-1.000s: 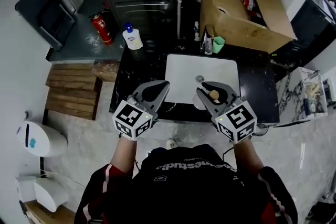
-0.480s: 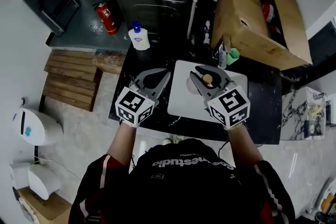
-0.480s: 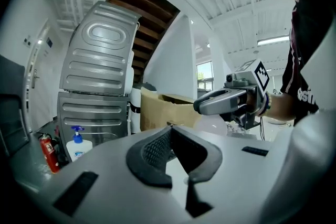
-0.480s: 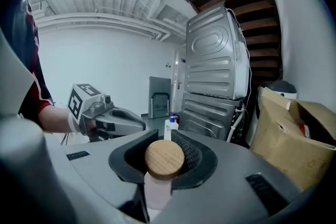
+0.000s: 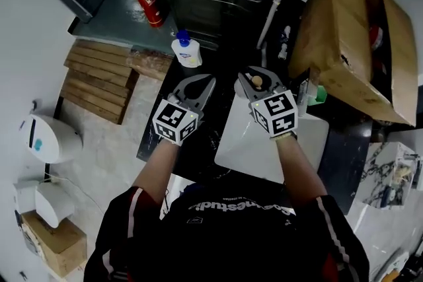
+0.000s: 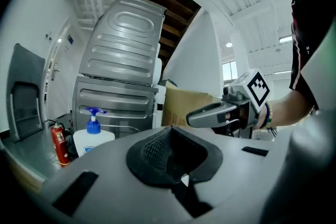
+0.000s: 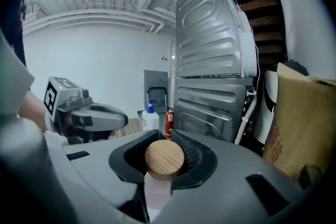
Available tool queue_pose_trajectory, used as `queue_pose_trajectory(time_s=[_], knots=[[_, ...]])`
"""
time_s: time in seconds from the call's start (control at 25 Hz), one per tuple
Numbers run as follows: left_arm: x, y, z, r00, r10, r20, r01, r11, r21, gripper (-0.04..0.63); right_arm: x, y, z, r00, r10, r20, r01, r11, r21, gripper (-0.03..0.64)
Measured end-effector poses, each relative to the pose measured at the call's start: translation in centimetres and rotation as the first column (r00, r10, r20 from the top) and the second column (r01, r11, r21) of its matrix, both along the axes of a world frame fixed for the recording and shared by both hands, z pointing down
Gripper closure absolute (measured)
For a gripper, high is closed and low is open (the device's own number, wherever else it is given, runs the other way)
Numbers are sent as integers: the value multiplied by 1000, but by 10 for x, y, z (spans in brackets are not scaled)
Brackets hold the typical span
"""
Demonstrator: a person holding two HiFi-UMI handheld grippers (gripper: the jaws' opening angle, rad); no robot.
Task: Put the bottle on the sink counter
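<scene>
We hold the pale, wooden-capped bottle (image 7: 164, 159) clamped in our right hand-held gripper (image 5: 256, 80) above the dark surface (image 5: 210, 125), seemingly near its far edge, beside the sink (image 5: 248, 142). Our left hand-held gripper (image 5: 198, 86) hovers alongside, jaws together

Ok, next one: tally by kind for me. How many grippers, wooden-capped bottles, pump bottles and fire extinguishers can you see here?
Grippers: 2 (left gripper, right gripper)
Wooden-capped bottle: 1, clamped in the right gripper
Pump bottle: 1
Fire extinguisher: 1
Total: 5
</scene>
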State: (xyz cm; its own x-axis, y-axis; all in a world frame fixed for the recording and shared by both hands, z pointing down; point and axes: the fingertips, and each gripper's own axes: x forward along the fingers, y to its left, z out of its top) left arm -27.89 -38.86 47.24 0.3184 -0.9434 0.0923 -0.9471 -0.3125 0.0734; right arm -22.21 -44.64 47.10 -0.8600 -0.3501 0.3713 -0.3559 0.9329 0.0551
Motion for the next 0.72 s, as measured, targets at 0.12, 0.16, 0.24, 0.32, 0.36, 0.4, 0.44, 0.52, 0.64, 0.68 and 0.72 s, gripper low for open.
queue_pose_trajectory(time_s=[0.12,0.16,0.24,0.32,0.36,0.4,0.44,0.52,0.64,0.68,0.72], knots=[[-18,-14,15,999,-44,-2,44,999,-18,583,-22,-33,32,999,37,-26,-37,999,3,512],[-22,-17,19,999,-50,-2,50,998,-24,583,-29,-43,41,999,43,-33,-43,999,8,512],[-27,-20,25,998,-57,-2,57,998,-31,583,-43,-59,56,998,48,-45,-47,999,11,512],[-32,-21,30,998,-63,-2,63,997,-41,583,-56,-70,72,997,44,-61,-43,999,12,512],[-35,-20,34,998,-66,-2,66,997,-49,583,-61,-72,79,996,40,-74,-39,999,12,512],[-37,-19,38,998,-70,-3,69,996,-59,583,-65,-74,87,996,35,-88,-34,999,11,512],[-40,-17,43,997,-74,-6,73,995,-70,583,-68,-74,93,994,30,-101,-30,1000,10,512],[-46,-15,52,996,-83,-16,81,993,-91,583,-72,-73,103,993,25,-116,-25,1000,7,512],[-52,-10,62,995,-95,-25,91,989,-116,583,-78,-73,108,993,28,-111,-27,1000,7,512],[-53,-9,65,995,-98,-34,93,988,-124,583,-78,-73,108,994,30,-108,-30,1000,6,512],[-54,-7,66,994,-101,-48,94,987,-130,583,-79,-74,107,994,33,-106,-33,999,4,511]])
